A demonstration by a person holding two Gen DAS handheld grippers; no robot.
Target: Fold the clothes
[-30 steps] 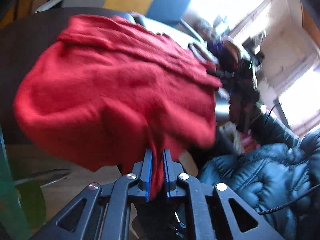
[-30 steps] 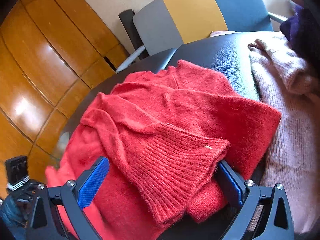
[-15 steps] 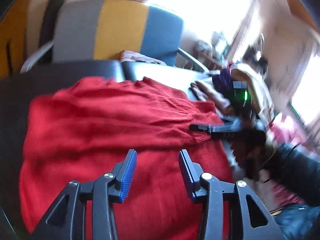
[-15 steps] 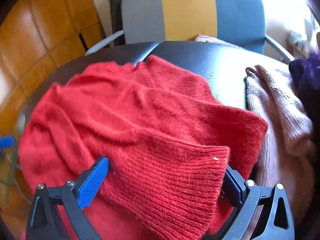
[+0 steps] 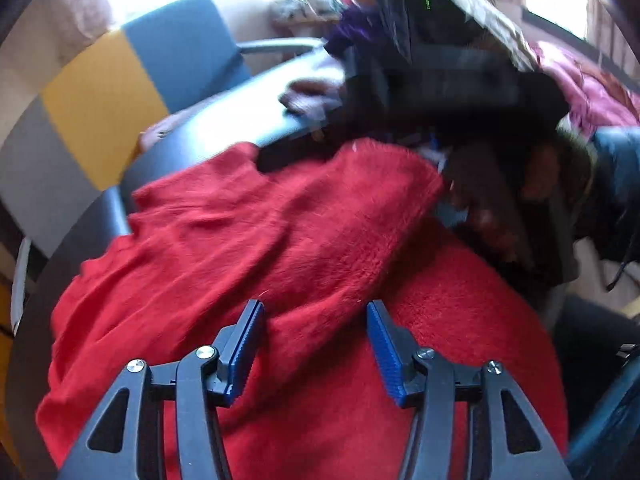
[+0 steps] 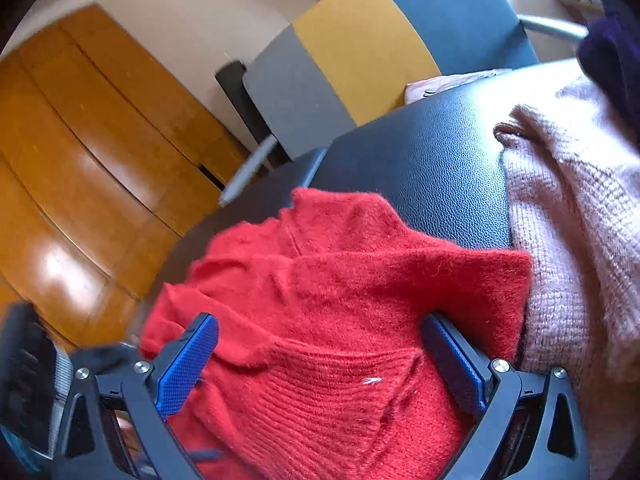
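Observation:
A fuzzy red sweater (image 5: 256,248) lies bunched and partly folded on a dark round table (image 5: 224,136). My left gripper (image 5: 314,322) hovers just over it, jaws open, with a fold of the sweater between the blue pads (image 5: 244,344) but not pinched. In the right wrist view the same red sweater (image 6: 340,292) fills the foreground, its ribbed cuff lying between the wide-open jaws of my right gripper (image 6: 320,340). The right gripper body (image 5: 452,76) appears dark and blurred at the sweater's far right edge in the left wrist view.
A pale pink knit garment (image 6: 572,216) lies on the table (image 6: 432,160) right of the red sweater, with a dark purple garment (image 6: 612,52) behind it. A grey, yellow and blue chair (image 6: 360,52) stands beyond the table. Wooden panelling (image 6: 80,152) is at the left.
One second ago my left gripper was shut on the lifted red sweater; it has since let go and the sweater lies on the table. Both views have swung; the right gripper stays open.

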